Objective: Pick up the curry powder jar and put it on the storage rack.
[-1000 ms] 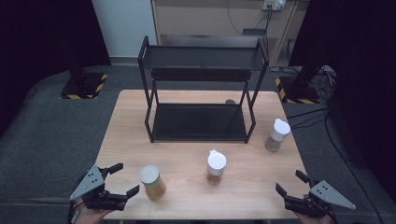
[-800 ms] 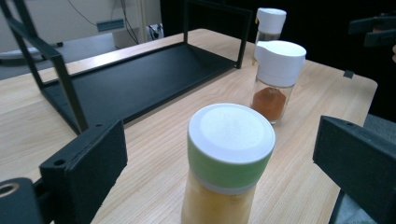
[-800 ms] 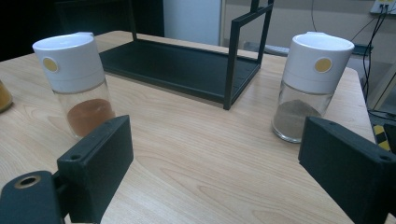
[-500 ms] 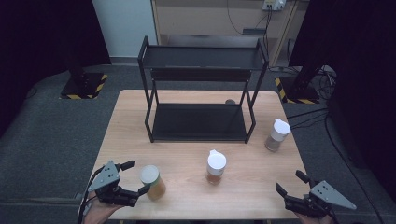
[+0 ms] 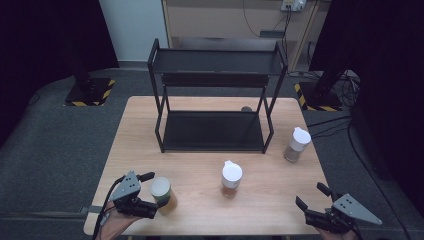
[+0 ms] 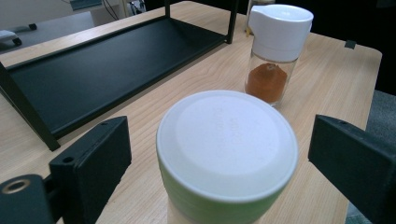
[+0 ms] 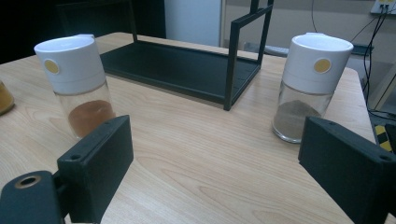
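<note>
The left tool [image 5: 150,192] stands open at the near left of the bench [image 5: 200,220], its jaws on either side of the jar [image 5: 163,195] with a gap on each side, not yet touching it. The jar stands upright near the bench's near edge. The high view shows its amber contents below a pale round lid; the left tool's view looks down on that lid [image 6: 227,142] from close by and shows it as smooth white plastic with a shallow raised disc, over a greenish rim. Faint embossed writing on the lid cannot be read.

The right tool [image 5: 312,197] hovers open at the near right, holding nothing, well apart from everything.

Two shakers stand upright: a middle shaker [image 5: 231,178] near the centre and a right shaker [image 5: 296,144] farther right, just beside the rack's [image 5: 215,130] right leg. The right tool's view shows what the high view does not: clear glass bodies, white caps each with a small yellow dot, reddish-brown powder in the middle shaker [image 7: 79,84] and grey-brown powder in the right shaker [image 7: 310,84].

The rack is black metal, two flat shelves on thin square posts. The bench top is pale wood with visible grain.
</note>
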The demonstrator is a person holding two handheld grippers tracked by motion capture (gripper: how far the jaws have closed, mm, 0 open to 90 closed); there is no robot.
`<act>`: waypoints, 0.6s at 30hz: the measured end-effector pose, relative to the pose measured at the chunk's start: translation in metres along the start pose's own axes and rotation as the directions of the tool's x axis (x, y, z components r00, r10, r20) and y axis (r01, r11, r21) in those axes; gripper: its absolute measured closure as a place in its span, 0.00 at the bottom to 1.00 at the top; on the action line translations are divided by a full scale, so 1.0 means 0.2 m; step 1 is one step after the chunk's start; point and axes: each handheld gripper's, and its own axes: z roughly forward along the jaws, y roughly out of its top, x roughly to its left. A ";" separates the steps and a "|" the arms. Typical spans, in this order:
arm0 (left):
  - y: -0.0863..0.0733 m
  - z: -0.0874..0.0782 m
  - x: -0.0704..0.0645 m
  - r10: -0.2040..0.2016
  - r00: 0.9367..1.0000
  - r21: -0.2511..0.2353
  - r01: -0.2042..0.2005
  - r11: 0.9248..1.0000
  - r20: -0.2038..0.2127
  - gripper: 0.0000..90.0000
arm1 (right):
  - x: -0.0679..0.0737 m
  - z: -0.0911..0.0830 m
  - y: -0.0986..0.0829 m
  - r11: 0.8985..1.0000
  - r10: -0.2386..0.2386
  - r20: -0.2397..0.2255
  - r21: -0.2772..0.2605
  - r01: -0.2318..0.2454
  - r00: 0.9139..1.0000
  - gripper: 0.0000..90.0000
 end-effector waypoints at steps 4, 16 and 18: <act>-0.02 0.02 0.01 0.008 1.000 -0.003 -0.008 1.000 0.005 0.12 | 0.00 0.00 0.00 1.000 0.001 -0.001 0.000 -0.001 1.000 0.12; -0.10 0.05 0.00 0.049 0.999 -0.057 -0.049 0.997 -0.001 0.35 | 0.00 0.00 0.00 1.000 0.005 -0.001 -0.002 -0.005 1.000 0.12; -0.11 0.05 0.00 0.048 0.999 -0.066 -0.048 0.997 -0.004 0.35 | 0.00 0.00 0.00 1.000 0.004 0.000 -0.005 -0.004 1.000 0.12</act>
